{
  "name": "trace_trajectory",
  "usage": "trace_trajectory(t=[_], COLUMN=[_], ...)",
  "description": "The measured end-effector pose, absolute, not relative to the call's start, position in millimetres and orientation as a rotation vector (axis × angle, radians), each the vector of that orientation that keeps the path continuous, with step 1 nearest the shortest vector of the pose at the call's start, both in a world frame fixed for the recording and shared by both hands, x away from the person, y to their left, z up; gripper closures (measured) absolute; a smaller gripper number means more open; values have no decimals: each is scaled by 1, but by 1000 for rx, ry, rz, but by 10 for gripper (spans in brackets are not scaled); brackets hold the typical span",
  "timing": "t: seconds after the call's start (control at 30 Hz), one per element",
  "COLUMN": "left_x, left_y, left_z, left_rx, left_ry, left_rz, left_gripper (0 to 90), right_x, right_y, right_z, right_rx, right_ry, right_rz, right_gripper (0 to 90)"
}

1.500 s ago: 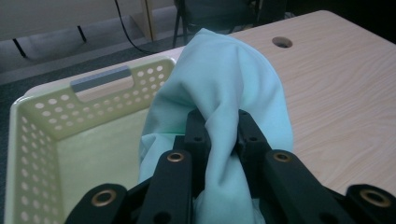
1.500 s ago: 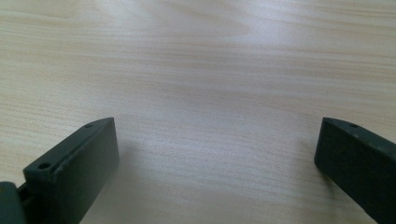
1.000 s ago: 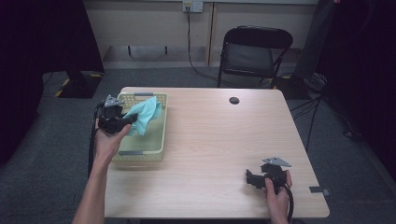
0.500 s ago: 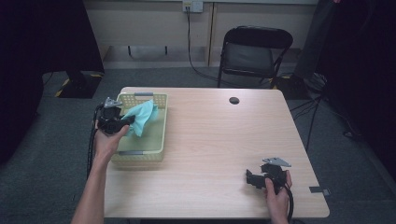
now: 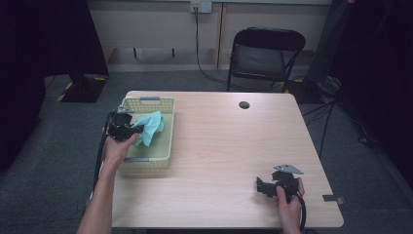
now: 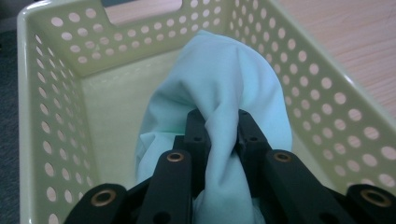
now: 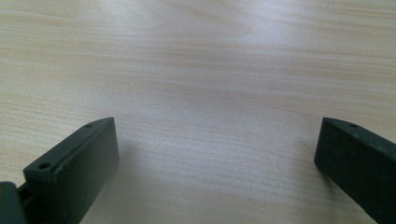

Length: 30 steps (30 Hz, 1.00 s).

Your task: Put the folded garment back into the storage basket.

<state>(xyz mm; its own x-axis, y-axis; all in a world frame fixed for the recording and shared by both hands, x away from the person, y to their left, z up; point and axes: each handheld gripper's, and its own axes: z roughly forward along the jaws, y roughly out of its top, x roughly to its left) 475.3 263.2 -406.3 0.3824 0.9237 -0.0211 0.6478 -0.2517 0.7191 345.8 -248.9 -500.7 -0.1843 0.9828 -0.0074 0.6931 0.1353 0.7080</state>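
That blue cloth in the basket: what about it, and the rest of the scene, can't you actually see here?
- Cloth: in the left gripper view its lower end is hidden behind the left tongs clamping it.
- Basket floor: in the left gripper view, mostly covered by the cloth.
- Small dark round thing on the table: too small in the high view to identify.
- Right tongs: open; their outer ends are cut off by the picture edges.

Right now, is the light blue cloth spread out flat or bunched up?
Bunched up. The left gripper pinches a gathered fold of the light blue cloth, which hangs crumpled inside the yellow basket rather than lying flat.
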Motion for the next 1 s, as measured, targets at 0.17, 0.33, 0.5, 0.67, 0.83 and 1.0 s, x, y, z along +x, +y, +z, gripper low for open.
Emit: trace_trajectory(t=[0.17,0.33,0.5,0.67,0.83,1.0], left_x=[480,483,485,488,488,490], left_y=[261,259,256,254,255,255], left_z=[-412,-416,-420,-422,-422,-423], left_rx=[2016,2034,2056,2085,2089,2099], left_ry=[1359,1365,1366,1375,1382,1401], left_rz=[521,513,492,466,453,424], left_gripper=[786,785,785,783,778,764], right_x=[346,346,346,346,346,346], right_y=[-249,-249,-249,-249,-249,-249], right_z=[-501,-501,-501,-501,-501,-501], right_rx=[1605,1605,1605,1605,1605,1605], right_ry=[1941,1940,1941,1941,1941,1941], right_rz=[798,798,798,798,798,798], right_gripper=[0,0,0,0,0,0])
